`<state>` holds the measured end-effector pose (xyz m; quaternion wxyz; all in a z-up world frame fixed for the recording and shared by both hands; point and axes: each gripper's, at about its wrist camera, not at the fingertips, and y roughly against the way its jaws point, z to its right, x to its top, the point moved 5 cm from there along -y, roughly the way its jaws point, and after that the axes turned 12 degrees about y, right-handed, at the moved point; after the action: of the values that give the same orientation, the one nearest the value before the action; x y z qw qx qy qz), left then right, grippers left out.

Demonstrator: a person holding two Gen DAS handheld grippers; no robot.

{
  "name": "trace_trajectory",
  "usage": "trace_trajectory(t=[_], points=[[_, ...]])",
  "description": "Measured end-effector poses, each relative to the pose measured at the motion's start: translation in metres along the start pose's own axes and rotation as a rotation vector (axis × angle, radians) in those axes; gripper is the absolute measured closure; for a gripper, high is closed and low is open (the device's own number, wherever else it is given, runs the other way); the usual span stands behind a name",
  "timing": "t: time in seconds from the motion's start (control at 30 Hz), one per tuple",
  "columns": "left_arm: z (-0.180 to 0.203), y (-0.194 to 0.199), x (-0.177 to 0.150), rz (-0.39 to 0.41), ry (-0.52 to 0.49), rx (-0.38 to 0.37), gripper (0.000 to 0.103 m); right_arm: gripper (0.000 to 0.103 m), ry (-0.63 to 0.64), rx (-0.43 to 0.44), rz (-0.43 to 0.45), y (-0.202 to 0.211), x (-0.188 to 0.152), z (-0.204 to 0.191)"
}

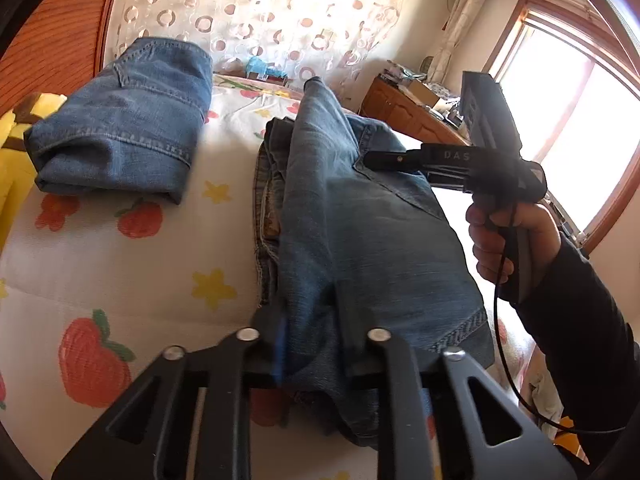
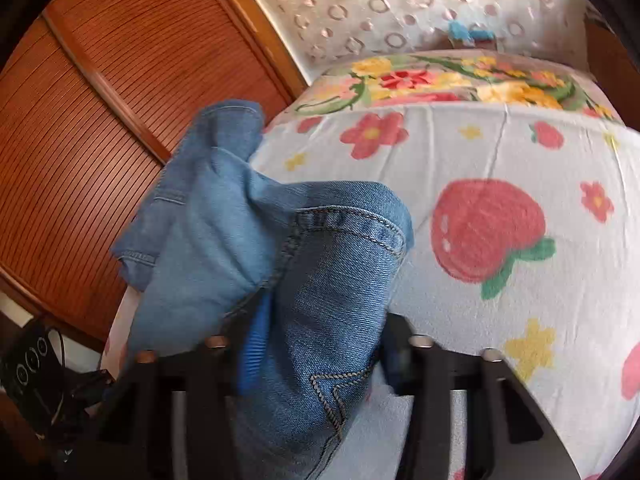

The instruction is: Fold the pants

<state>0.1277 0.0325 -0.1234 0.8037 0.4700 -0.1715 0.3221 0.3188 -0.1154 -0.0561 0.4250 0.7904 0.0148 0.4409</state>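
A pair of blue jeans (image 1: 360,220) lies partly folded on the strawberry-print bedspread (image 1: 120,264). My left gripper (image 1: 312,344) is shut on a bunched fold of the jeans at their near end. In the left wrist view my right gripper (image 1: 360,160) reaches in from the right and grips the jeans' far side edge. In the right wrist view the right gripper (image 2: 316,344) is shut on a thick denim fold (image 2: 320,280) with a stitched hem, lifted off the bed.
A second pair of jeans (image 1: 120,128), folded, lies at the bed's far left beside a yellow plush (image 1: 20,128). A wooden wardrobe (image 2: 100,120) stands beside the bed. A patterned curtain (image 1: 260,12), a cluttered wooden dresser (image 1: 412,112) and a window (image 1: 580,120) are behind.
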Motion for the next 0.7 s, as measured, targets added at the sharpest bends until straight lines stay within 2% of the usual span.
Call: trace_trajectory(t=[0.1, 0.23, 0.37, 0.5, 0.7], points=[[0.002, 0.005, 0.002, 0.011, 0.009, -0.007, 0.089, 0.08, 0.015, -0.007, 0.063, 0.015, 0.007, -0.009], [0.006, 0.015, 0.009, 0.033, 0.001, -0.036, 0.089, 0.082, 0.084, -0.033, 0.159, 0.041, 0.022, -0.037], [0.004, 0.027, 0.025, 0.092, -0.002, -0.053, 0.09, 0.082, 0.158, -0.055, 0.237, 0.068, 0.045, -0.068], [-0.002, 0.043, 0.049, 0.139, 0.005, -0.069, 0.09, 0.082, 0.231, -0.054, 0.281, 0.083, 0.074, -0.096], [-0.023, 0.074, 0.087, 0.227, -0.015, -0.026, 0.09, 0.082, 0.287, -0.025, 0.323, 0.078, 0.119, -0.131]])
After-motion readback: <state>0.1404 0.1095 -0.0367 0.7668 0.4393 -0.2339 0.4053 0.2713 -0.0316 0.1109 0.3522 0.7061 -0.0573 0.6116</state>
